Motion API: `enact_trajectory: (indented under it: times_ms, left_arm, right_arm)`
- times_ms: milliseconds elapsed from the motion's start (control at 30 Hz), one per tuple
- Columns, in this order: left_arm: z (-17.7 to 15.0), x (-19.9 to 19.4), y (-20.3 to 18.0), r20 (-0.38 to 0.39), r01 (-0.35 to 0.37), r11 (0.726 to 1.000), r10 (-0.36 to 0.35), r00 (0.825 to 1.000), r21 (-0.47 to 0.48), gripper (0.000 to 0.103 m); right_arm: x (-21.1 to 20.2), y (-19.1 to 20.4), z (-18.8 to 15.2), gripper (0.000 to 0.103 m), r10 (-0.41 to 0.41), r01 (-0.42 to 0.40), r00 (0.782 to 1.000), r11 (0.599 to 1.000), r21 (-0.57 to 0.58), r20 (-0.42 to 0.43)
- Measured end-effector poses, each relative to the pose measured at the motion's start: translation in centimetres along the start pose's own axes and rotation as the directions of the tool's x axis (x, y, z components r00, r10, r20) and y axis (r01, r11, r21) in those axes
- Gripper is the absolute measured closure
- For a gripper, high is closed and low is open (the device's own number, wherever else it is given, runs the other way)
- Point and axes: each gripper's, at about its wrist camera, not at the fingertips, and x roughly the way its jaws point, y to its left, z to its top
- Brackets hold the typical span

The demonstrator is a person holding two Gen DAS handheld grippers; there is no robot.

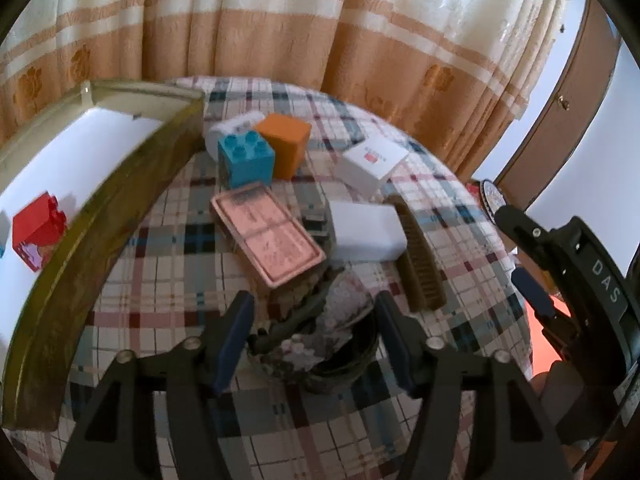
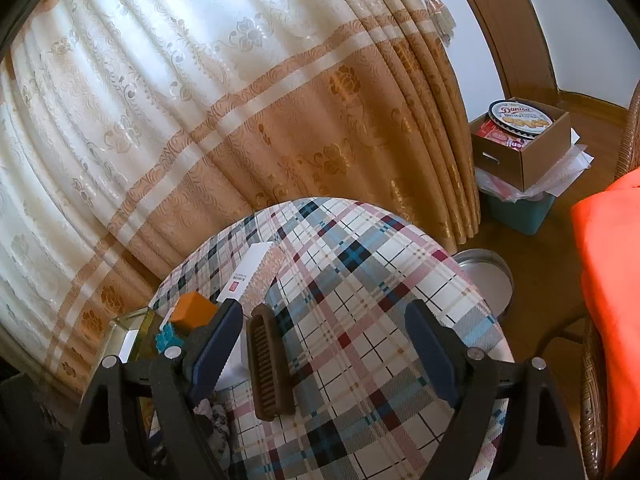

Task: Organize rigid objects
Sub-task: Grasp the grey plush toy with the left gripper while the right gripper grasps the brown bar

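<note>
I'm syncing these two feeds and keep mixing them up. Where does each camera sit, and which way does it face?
Left wrist: on the left gripper, angled down at a dark floral cup between its fingers; the right gripper shows at the side.
Right wrist: on the right gripper, facing across the plaid table toward the curtain; only its own fingers show.
Shared: brown comb, orange cube.

Legible markings noted: the letters "DAS" in white on the black body of the right gripper [image 1: 532, 276], at 3 o'clock in the left wrist view. The word "Danisa" on the round tin lid [image 2: 520, 117] in the cardboard box [image 2: 524, 152], at 2 o'clock in the right wrist view. The red mark on the white box [image 1: 372, 162] cannot be read.
</note>
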Motion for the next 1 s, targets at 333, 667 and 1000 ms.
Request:
enact_trajectory:
  times_ms: [333, 667, 1000]
  left_arm:
    - [-0.9, 0.7, -1.6, -0.001, -0.086, 0.987, 0.087, 0.996, 0.135, 0.04]
    - [-0.8, -0.5, 0.6, 0.036, -0.017, 0.999, 0.016, 0.999, 0.044, 0.041]
    - [-0.6, -4.9, 2.1, 0.205, -0.072, 0.997, 0.064, 0.977, 0.032, 0.041]
  right_arm:
    - [0.5, 0.2, -0.1, 0.018, -0.003, 0.003, 1.0, 1.0, -0.008, -0.025]
    - [1.3, 1.3, -0.5, 0.019, 0.008, -0.015, 0.995, 0.997, -0.078, -0.099]
    - [1.6, 4.6, -2.0, 0.051, -0.058, -0.006, 0.979, 0.953, -0.304, -0.198]
